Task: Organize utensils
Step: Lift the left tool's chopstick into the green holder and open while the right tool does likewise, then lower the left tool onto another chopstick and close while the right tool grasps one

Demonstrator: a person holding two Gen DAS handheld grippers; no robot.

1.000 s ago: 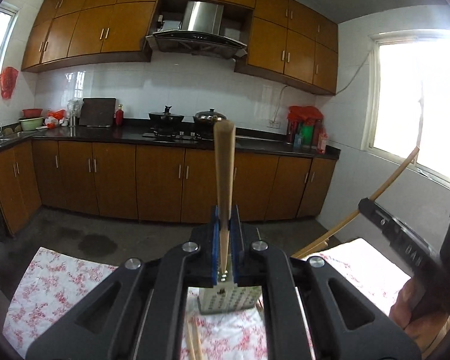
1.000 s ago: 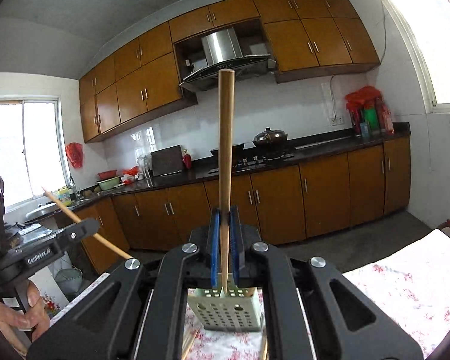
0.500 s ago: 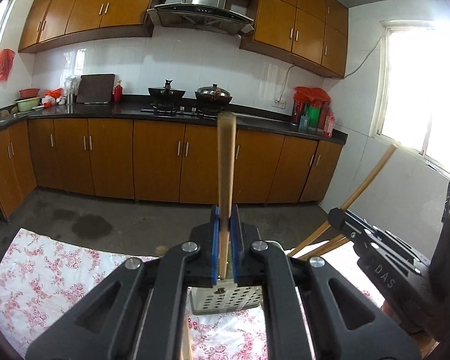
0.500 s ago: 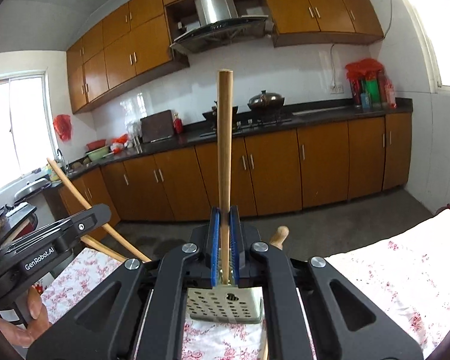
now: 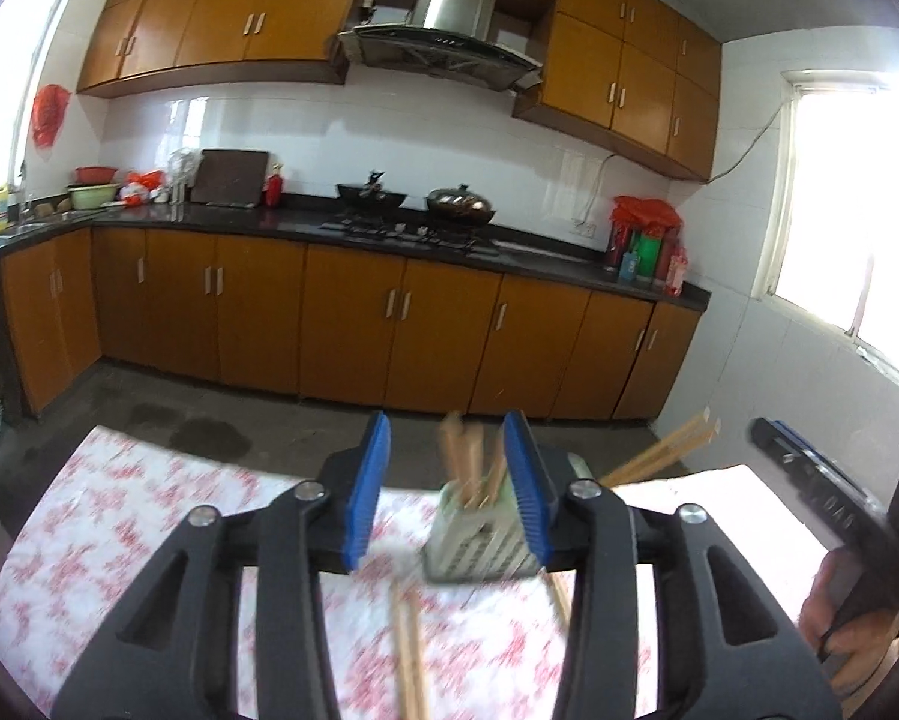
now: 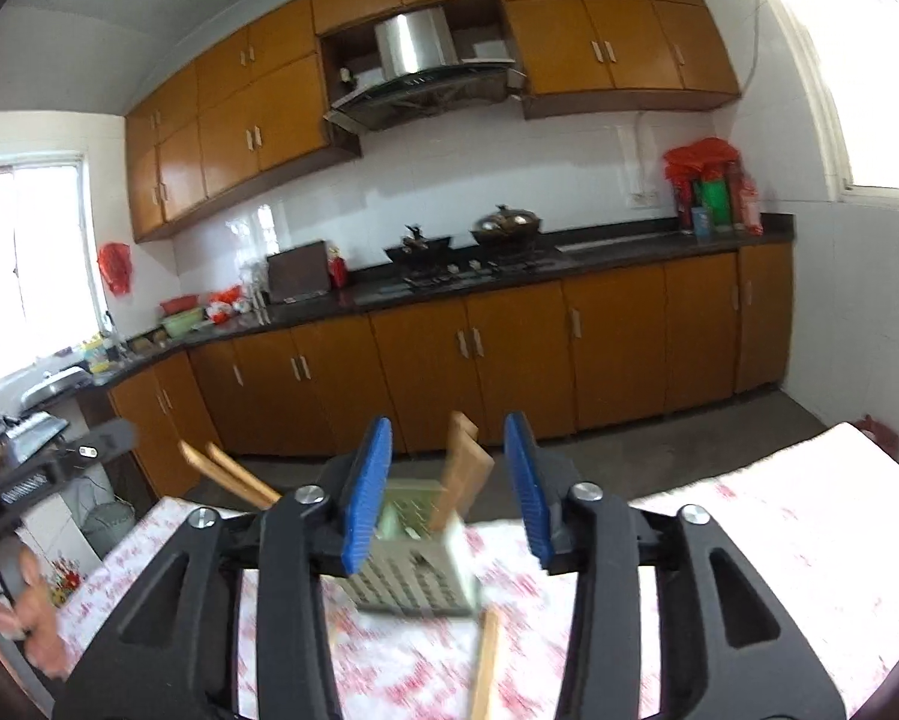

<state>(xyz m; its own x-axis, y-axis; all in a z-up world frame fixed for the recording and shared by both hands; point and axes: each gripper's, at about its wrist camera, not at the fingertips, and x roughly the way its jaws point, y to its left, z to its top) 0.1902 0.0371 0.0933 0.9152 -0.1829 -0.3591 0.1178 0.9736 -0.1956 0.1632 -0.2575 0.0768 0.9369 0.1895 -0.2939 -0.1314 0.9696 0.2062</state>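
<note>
Looking through the left wrist view, the left tool (image 5: 446, 489) is opening with nothing gripped. Some chopsticks (image 5: 467, 468) already stand in the holder (image 5: 479, 546) on the bench (image 5: 149, 510); a pair (image 5: 407, 654) still lies flat.

Over in the right wrist view, the right tool (image 6: 446, 489) is opening too, empty. Only here one stick (image 6: 485, 660) shows lying by the holder (image 6: 413, 576).

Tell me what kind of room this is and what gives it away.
A home kitchen, by the look of it. A range hood hangs over a stove with pans, wooden cabinets run under a dark counter, and chopsticks stand in a holder on a flowered tablecloth.
</note>
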